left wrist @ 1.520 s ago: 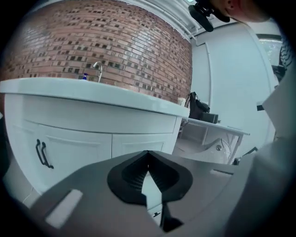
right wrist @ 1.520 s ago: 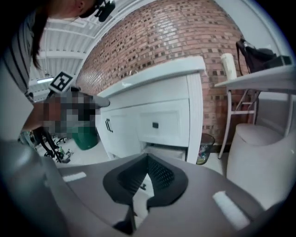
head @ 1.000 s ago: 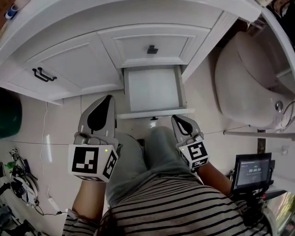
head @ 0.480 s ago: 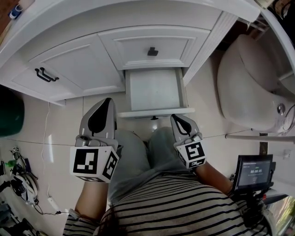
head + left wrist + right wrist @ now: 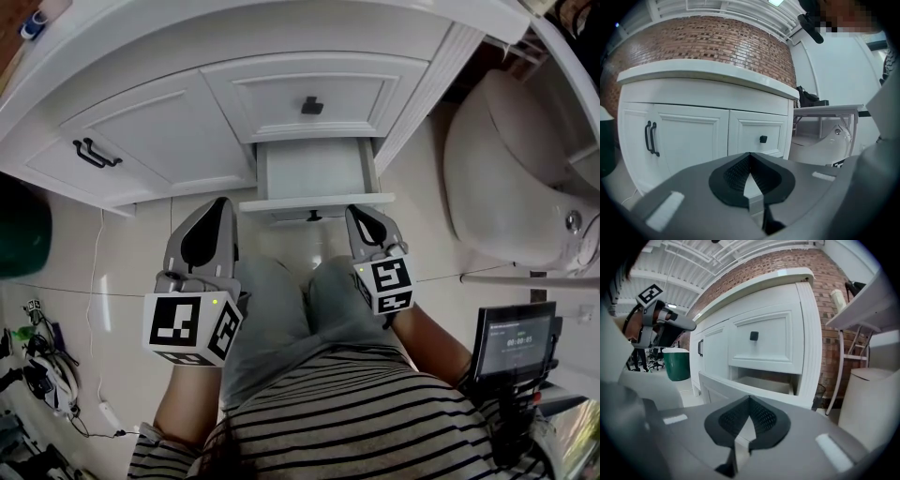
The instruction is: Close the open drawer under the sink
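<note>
The white drawer (image 5: 315, 170) under the sink counter stands partly open, its front panel (image 5: 317, 202) a short way out from the cabinet. My right gripper (image 5: 357, 212) is shut and empty, its tip against the right part of that panel. In the right gripper view the drawer front (image 5: 736, 386) lies just beyond the right gripper (image 5: 749, 397). My left gripper (image 5: 223, 202) is shut and empty too, hanging left of the drawer above the floor. In the left gripper view the left gripper (image 5: 750, 154) faces the cabinet.
A fixed drawer front with a black knob (image 5: 310, 105) sits above the open drawer. The cabinet door with black handles (image 5: 94, 153) is to the left. A toilet (image 5: 511, 178) stands at the right, a green bin (image 5: 17, 230) at the left, cables (image 5: 42, 361) on the floor.
The drawer has slid partway into the cabinet. My right gripper has moved forward with the drawer front. The left gripper has barely moved.
</note>
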`<state>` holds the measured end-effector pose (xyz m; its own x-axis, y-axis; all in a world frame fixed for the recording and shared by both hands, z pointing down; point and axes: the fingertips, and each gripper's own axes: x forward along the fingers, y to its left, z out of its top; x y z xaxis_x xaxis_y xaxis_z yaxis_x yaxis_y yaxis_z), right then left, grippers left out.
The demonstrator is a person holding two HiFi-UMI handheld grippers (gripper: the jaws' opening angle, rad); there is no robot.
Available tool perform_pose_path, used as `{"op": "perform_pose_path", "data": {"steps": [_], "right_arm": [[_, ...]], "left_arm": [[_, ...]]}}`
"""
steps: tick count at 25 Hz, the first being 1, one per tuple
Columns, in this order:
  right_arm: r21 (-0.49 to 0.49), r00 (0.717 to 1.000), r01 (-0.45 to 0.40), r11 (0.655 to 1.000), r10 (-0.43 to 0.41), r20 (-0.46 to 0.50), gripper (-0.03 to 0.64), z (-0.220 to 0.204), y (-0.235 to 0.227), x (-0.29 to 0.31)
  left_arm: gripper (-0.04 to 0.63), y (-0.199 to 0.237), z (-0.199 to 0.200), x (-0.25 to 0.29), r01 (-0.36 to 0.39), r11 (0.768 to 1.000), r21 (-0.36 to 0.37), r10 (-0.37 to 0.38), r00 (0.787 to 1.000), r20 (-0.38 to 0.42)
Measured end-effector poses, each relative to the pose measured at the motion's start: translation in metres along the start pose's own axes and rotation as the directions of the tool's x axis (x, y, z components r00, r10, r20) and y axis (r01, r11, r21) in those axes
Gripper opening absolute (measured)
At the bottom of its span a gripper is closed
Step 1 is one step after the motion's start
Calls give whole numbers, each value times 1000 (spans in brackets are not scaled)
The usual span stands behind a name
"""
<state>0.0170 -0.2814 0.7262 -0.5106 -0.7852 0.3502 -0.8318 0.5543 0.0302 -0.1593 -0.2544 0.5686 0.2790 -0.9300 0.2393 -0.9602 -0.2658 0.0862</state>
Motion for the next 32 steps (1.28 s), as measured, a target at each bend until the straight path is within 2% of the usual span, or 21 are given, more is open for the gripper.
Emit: {"op": "perform_pose_path", "data": {"steps": [11,23,26,29,32], "right_arm": [[6,998,55,998,-55,-22,0,20,-32,57],[38,996,72,997,-70,-64,0,40,-60,108],[25,995,72,997,-70,-71,0,36,-60,105],[49,990,48,998,-41,-133,0,36,-53,95],[98,988,4,995,12,-156,0,63,-37,66]], "left_arm": [[17,17,13,4,-10,1000,-8,11,1000,3],[17,41,16,2,-43,999,-2,43,999,6],[17,40,14,6,-25,1000,-3,25,1000,-8],[17,33,19,11,14,1000,-9,-14,999,-51],[17,24,44,15,52,998,-29,-55,994,-91]]}}
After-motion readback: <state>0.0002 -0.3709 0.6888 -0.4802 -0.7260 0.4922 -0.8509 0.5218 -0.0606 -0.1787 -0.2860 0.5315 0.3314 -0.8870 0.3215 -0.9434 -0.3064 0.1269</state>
